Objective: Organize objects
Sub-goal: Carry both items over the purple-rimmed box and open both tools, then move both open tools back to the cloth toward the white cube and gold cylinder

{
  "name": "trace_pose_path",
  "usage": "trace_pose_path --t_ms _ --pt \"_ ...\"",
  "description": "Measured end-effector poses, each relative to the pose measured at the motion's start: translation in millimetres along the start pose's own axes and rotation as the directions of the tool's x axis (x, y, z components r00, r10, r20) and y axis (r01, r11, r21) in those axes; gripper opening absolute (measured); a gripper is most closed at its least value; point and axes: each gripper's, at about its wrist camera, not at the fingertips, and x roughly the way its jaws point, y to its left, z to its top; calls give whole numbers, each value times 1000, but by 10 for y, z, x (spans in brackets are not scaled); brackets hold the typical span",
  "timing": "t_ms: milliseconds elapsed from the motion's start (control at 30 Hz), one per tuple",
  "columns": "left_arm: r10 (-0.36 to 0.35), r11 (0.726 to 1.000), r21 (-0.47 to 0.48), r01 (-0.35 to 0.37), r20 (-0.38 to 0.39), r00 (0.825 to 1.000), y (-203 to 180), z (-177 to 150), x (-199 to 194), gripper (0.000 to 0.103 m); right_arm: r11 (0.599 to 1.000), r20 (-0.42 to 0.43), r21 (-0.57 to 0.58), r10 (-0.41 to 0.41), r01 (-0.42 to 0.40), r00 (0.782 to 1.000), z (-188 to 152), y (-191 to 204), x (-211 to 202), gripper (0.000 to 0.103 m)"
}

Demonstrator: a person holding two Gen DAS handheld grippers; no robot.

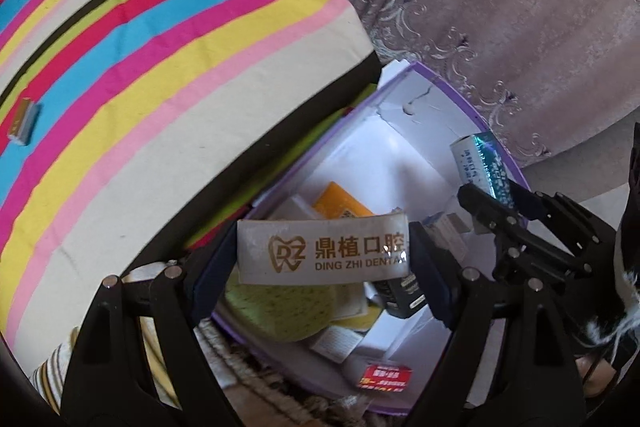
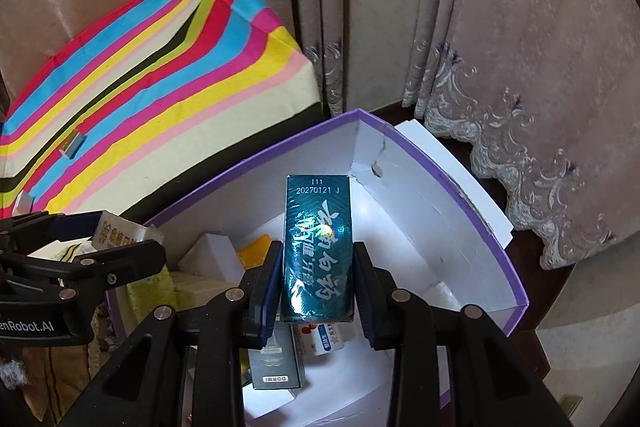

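you have a box in each claw, and both hang above the open purple-rimmed bin (image 2: 486, 227), so what matters now is how each box sits over that opening. your right gripper (image 2: 316, 279) is closed narrow on the teal toothpaste box (image 2: 318, 247), pads pressing its two long sides; the box's long axis runs straight out along the fingers, its far end aimed toward the bin's back corner, with white floor showing beyond it. that hand is tipped steeply downward, and the box looks well inside the rim. your left gripper (image 1: 322, 251) holds the white dental box (image 1: 322, 249) across its width, jaws spread wide around it, so its long axis lies crosswise between the fingers. it hangs over the bin's near left part, close to the rim by the striped cloth (image 1: 160, 59), above a yellow sponge (image 1: 276, 311) and a dark box (image 1: 404, 291). the right hand seems better placed to let go first; the left probably wants to come further in from the rim. one small item (image 1: 24, 123) lies out on the cloth.
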Motion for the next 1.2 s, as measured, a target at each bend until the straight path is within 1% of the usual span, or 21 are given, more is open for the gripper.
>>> trace_pose_path --t_ms 33,167,300,400,700,900,1100,1200 --pt "-7 1000 -2 7 -6 1000 0 5 18 86 1000 -5 5 -3 4 1000 2 -10 7 37" --pt "-17 1000 -15 17 -5 1000 42 3 -2 89 1000 -23 17 8 -8 1000 -8 13 14 52" --pt "-21 999 -28 21 11 1000 123 8 -93 89 1000 -24 -3 13 -13 1000 -1 106 2 54" --pt "-7 999 -36 8 26 1000 203 -2 -176 89 1000 -24 -18 14 -15 1000 7 181 -19 57" --pt "64 991 -124 -54 76 995 732 -130 -492 89 993 -22 -103 49 -51 999 80 602 -72 63" --pt "112 972 -216 -89 96 989 1235 -286 -677 89 979 -25 -188 77 -80 997 122 1001 -37 66" --pt "173 939 -319 -129 115 978 1805 -448 -880 89 953 -23 -283 102 -105 995 199 1435 38 69" --pt "208 915 -375 -149 122 970 2117 -528 -995 89 934 -19 -335 121 -120 992 269 1704 83 69"
